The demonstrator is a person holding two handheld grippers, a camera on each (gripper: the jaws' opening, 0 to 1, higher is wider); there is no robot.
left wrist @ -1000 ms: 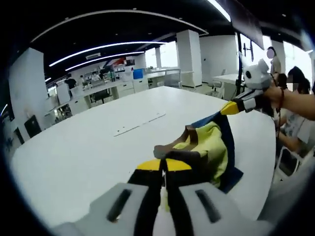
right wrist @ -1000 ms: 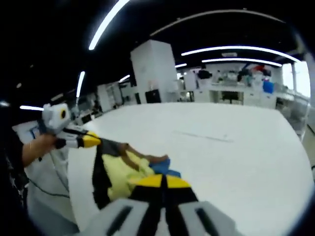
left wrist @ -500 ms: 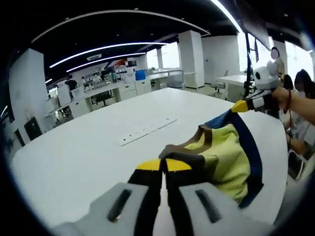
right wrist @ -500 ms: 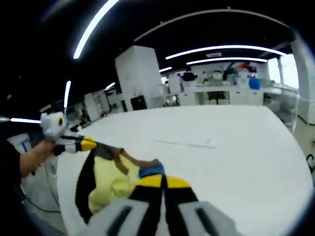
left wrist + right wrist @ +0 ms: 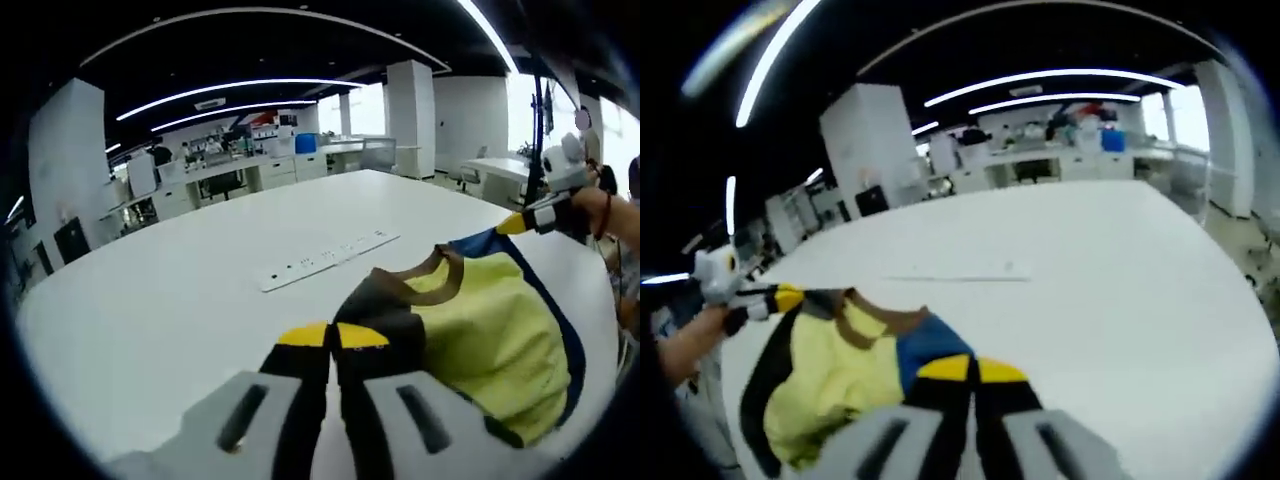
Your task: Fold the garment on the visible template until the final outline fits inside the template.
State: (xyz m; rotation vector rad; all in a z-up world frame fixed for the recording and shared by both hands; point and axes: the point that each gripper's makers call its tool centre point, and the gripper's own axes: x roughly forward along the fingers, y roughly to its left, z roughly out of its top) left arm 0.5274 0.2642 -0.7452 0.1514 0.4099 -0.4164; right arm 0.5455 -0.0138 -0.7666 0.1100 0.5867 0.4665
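Left claw (image 5: 333,335), jaws closed on the dark shoulder of the yellow garment (image 5: 490,335), which stretches above the white bench (image 5: 150,300) rightward to the right claw (image 5: 973,369), jaws closed on its blue corner.

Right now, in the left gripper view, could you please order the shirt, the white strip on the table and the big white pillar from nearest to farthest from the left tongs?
1. Shirt, clamped in the left tongs.
2. White strip, mid-table ahead.
3. Pillar, beyond the table.
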